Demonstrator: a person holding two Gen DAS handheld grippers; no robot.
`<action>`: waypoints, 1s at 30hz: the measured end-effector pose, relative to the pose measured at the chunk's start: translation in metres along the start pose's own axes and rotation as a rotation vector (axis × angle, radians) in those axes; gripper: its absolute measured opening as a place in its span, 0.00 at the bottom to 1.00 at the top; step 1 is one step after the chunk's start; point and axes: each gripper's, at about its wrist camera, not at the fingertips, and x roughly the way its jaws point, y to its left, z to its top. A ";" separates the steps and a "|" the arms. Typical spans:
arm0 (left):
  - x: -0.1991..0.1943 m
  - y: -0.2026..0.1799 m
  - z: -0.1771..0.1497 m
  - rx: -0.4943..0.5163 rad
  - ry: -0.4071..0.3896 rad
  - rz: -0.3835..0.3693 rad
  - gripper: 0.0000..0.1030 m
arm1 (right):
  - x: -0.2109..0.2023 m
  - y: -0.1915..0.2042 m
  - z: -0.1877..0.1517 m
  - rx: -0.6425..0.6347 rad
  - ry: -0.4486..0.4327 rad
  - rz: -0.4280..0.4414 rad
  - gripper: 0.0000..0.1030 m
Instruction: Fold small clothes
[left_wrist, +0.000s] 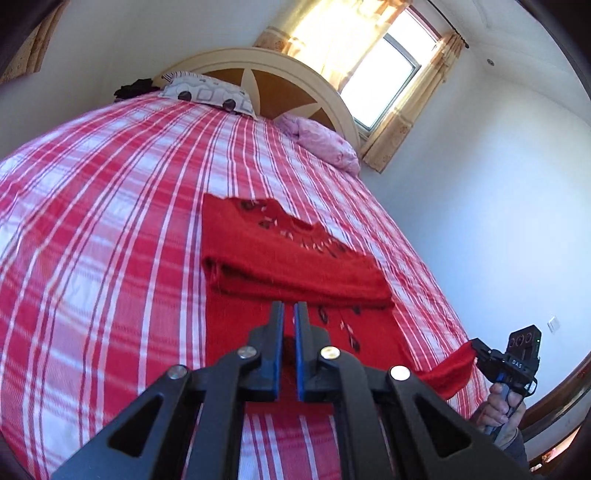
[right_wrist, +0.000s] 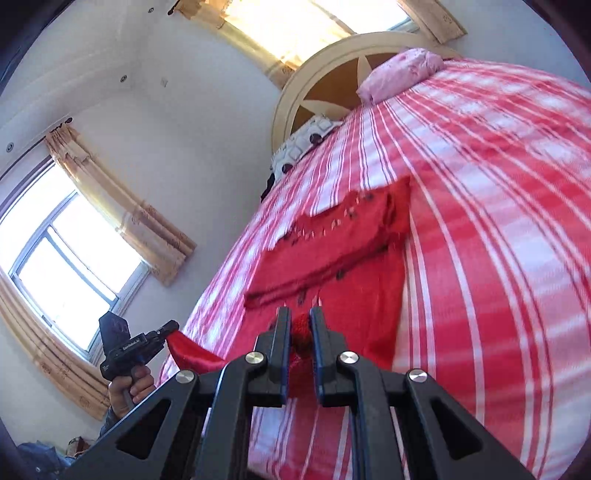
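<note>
Both claws, left (left_wrist: 289, 308) and right (right_wrist: 300, 314), apparently pinch the red garment's (left_wrist: 288, 254) near hem; checked bedspread (left_wrist: 110, 206) lies around it.

My left gripper (left_wrist: 289, 312) low, jaws nearly together, pinching red cloth. My right gripper (right_wrist: 300, 316) likewise clamped on cloth. Each hand (left_wrist: 502, 406) wrapped round its handle.

Red sweater (left_wrist: 291, 258), red-and-white plaid bedspread (left_wrist: 110, 221), pink pillow (left_wrist: 325, 144)
</note>
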 end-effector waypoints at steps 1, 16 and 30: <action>0.004 0.001 0.005 -0.001 -0.004 0.002 0.03 | 0.003 0.000 0.008 -0.003 -0.005 -0.003 0.09; 0.050 0.023 0.000 0.159 0.109 0.125 0.81 | 0.083 -0.018 0.045 -0.186 0.183 -0.194 0.10; 0.086 0.015 -0.060 0.283 0.305 0.142 0.68 | 0.090 -0.046 0.008 -0.164 0.258 -0.168 0.73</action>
